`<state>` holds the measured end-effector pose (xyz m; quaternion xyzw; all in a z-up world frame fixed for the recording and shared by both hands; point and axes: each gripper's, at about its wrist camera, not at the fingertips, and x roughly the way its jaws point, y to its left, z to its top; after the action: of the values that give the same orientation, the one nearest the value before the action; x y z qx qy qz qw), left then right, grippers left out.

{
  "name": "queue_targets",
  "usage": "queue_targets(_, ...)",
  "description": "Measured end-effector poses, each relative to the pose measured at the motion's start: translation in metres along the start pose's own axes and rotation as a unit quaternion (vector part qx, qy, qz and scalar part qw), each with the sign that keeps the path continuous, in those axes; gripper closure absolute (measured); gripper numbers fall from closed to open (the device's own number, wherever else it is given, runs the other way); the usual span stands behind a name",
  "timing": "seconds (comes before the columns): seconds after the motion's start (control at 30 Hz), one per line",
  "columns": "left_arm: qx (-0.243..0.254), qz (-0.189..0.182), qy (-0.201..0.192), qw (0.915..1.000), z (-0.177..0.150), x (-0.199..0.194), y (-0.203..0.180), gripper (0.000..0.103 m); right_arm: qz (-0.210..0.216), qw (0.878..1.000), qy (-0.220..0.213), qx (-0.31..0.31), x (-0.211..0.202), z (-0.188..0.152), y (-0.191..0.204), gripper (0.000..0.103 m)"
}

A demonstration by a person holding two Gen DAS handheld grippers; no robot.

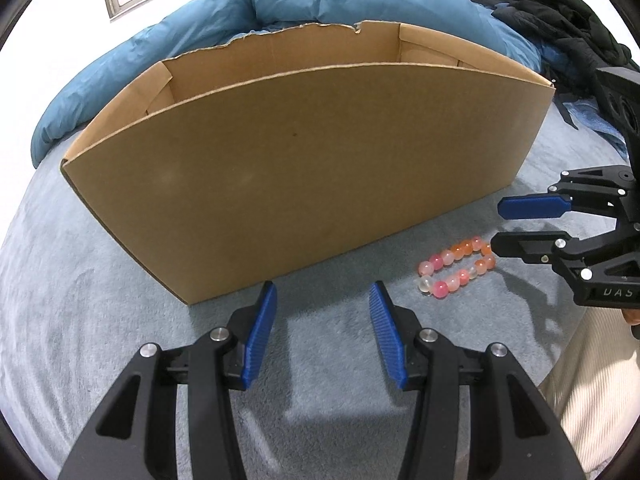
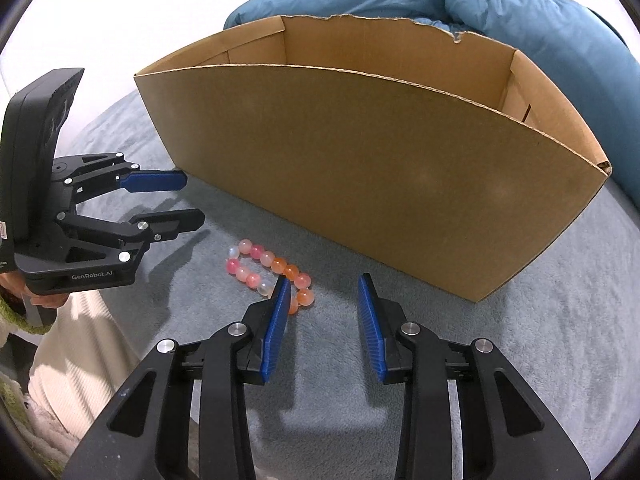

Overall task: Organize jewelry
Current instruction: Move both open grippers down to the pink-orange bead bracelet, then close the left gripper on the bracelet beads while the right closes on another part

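A bracelet of pink, orange and clear beads (image 1: 456, 266) lies on the grey blanket just in front of an open cardboard box (image 1: 304, 184). In the right wrist view the bracelet (image 2: 268, 270) lies just left of my right gripper (image 2: 322, 286), whose left finger covers part of it. My right gripper is open and empty; in the left wrist view it (image 1: 498, 224) hovers at the bracelet's right end. My left gripper (image 1: 322, 294) is open and empty, left of the bracelet and close to the box wall; it also shows in the right wrist view (image 2: 194, 200).
The box (image 2: 380, 176) stands on a grey blanket (image 1: 100, 280), its inside mostly hidden. A blue duvet (image 1: 280, 4) lies bunched behind it. Black clothing (image 1: 568, 12) lies at the far right. A cream ribbed fabric (image 2: 76, 340) lies at the near edge.
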<state>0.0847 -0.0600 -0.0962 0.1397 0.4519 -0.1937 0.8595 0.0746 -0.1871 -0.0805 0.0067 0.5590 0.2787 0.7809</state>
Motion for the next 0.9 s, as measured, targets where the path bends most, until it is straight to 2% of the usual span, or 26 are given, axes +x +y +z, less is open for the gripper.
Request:
queue_targets(0.17, 0.001, -0.002, -0.005, 1.0000, 0.003, -0.001, -0.001, 0.056, 0.000, 1.000, -0.001, -0.002, 0.000, 0.001, 0.000, 0.070)
queue_targets(0.27, 0.000, -0.017, -0.018, 0.9997, 0.003, -0.006, 0.000, 0.056, 0.000, 1.000, -0.001, -0.001, 0.000, 0.000, 0.000, 0.070)
queue_targets(0.37, -0.004, -0.054, -0.033, 0.9979, 0.003, -0.010, 0.000, 0.056, 0.002, 1.000, -0.004, 0.000, -0.004, 0.001, -0.001, 0.070)
queue_targets(0.53, 0.001, -0.090, -0.040, 0.9952, 0.005, -0.010, -0.008, 0.059, 0.009, 1.000, -0.007, 0.004, -0.007, 0.001, -0.003, 0.071)
queue_targets(0.8, 0.004, -0.118, -0.013, 0.9929, 0.013, 0.011, -0.022, 0.071, 0.013, 1.000, 0.008, 0.007, 0.002, -0.002, -0.009, 0.074)
queue_targets(0.9, 0.013, -0.113, 0.004, 0.9935, 0.015, 0.020, -0.029, 0.074, 0.021, 1.000, 0.012, 0.014, 0.003, -0.001, -0.012, 0.077)
